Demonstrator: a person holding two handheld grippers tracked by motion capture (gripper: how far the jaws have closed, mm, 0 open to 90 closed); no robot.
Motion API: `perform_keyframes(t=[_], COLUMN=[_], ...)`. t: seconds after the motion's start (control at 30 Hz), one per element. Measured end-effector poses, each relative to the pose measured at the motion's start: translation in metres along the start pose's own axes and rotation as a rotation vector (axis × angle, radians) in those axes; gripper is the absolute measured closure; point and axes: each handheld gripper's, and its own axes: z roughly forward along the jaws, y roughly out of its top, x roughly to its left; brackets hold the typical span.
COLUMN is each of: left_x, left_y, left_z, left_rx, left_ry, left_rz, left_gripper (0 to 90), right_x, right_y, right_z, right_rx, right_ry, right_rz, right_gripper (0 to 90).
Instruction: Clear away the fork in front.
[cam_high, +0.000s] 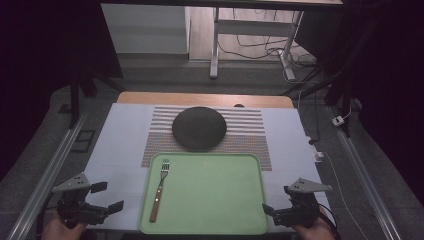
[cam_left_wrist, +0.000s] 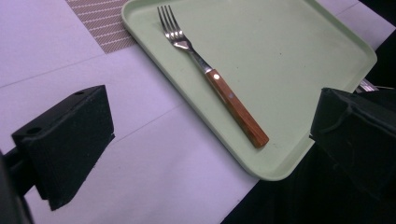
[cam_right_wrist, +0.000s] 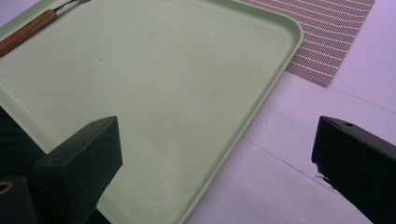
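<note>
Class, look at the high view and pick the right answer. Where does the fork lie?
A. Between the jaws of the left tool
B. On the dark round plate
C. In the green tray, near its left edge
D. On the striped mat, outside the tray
C. The fork lies flat in the tray, along its left edge, tines pointing toward the plate; neither tool touches it.

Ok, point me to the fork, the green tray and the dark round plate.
fork (cam_left_wrist: 233, 106), left gripper view, on the middle of its wooden handle.
green tray (cam_high: 220, 187), high view, on its bare floor.
dark round plate (cam_high: 199, 128), high view, on its middle.
</note>
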Motion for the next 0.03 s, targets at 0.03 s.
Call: perform_keyframes(t=[0.03], left_x=[0.0003], left_y=[0.0006], left_z=[0.0005], left_rx=[0.003], left_ry=[-0.002], left_rz=[-0.002], left_gripper=[0.0], right_x=[-0.0001], right_y=[-0.0002], right_z=[0.0001], right_rx=[0.001], right_ry=[-0.001], right_rz=[-0.002], right_gripper=[1.8])
